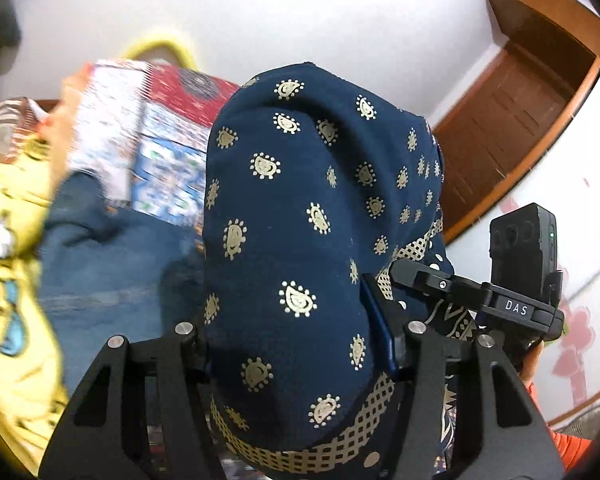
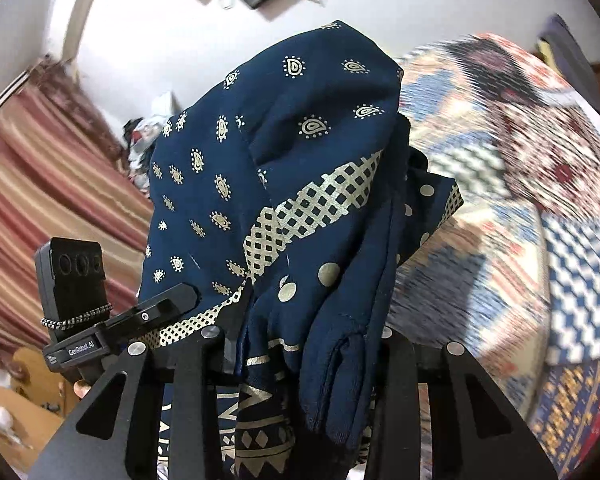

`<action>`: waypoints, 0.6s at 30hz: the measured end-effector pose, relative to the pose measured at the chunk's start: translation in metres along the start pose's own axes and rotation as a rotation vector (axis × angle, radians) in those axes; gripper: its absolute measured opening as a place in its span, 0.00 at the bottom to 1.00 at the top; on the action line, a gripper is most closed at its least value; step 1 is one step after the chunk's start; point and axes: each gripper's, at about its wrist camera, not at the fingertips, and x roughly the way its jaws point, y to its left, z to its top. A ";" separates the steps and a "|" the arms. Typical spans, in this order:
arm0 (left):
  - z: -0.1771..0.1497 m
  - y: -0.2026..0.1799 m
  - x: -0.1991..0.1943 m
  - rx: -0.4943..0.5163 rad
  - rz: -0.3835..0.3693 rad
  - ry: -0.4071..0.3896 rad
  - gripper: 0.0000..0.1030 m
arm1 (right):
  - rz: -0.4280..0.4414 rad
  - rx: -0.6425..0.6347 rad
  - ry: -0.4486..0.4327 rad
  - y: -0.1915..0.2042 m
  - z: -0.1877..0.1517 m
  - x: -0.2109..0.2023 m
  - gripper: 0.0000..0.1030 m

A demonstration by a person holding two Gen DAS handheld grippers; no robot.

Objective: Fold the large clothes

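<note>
Garment: a navy cloth with gold paisley print [image 1: 292,200] fills the middle of both wrist views, bunched and lifted off the bed. A gold lattice band runs across it, with gold dots and a zigzag border lower down.
Garment in the right view: the same cloth [image 2: 300,152] rises in a tall fold, its top against the wall, and its lower folds hang down between the fingers.
Left gripper: the left gripper [image 1: 300,344] has its jaws closed on a thick bundle of the cloth, which bulges up and forward over the fingers.
Right gripper: the right gripper [image 2: 304,344] has its jaws clamped on a narrower gathered part of the cloth, layers hanging below them.
Other gripper seen: each view catches the other unit beside the cloth, the right one with its black camera block [image 1: 524,240] and the left one with a cord around its block [image 2: 74,276].
Bed: a patchwork quilt in red, blue and white [image 2: 520,200] lies under and behind the cloth, blurred.
Beside it: a yellow printed fabric [image 1: 8,280] and a blue denim piece [image 1: 112,260] lie left of the cloth.
Room: white wall, a brown wooden door [image 1: 512,120], a striped red curtain [image 2: 40,184].
</note>
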 end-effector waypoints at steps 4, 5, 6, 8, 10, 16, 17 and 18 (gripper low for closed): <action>0.007 0.033 -0.012 -0.043 0.059 -0.023 0.56 | 0.025 -0.021 0.040 0.011 0.009 0.042 0.31; 0.007 0.044 -0.013 -0.058 0.075 -0.022 0.56 | 0.027 -0.024 0.055 0.013 0.011 0.057 0.31; 0.006 0.055 -0.012 -0.074 0.093 -0.019 0.56 | 0.027 -0.024 0.070 0.013 0.012 0.070 0.31; 0.002 0.076 -0.004 -0.105 0.121 -0.007 0.56 | 0.021 -0.026 0.107 0.010 0.012 0.099 0.31; -0.003 0.098 0.007 -0.128 0.165 0.011 0.56 | 0.015 -0.003 0.151 -0.001 0.009 0.129 0.31; -0.034 0.160 0.051 -0.183 0.259 0.105 0.65 | -0.094 -0.001 0.301 -0.035 -0.016 0.204 0.31; -0.037 0.163 0.051 -0.186 0.244 0.095 0.70 | -0.099 -0.019 0.293 -0.038 -0.019 0.205 0.32; -0.039 0.163 0.049 -0.193 0.240 0.092 0.71 | -0.089 -0.029 0.288 -0.041 -0.020 0.203 0.33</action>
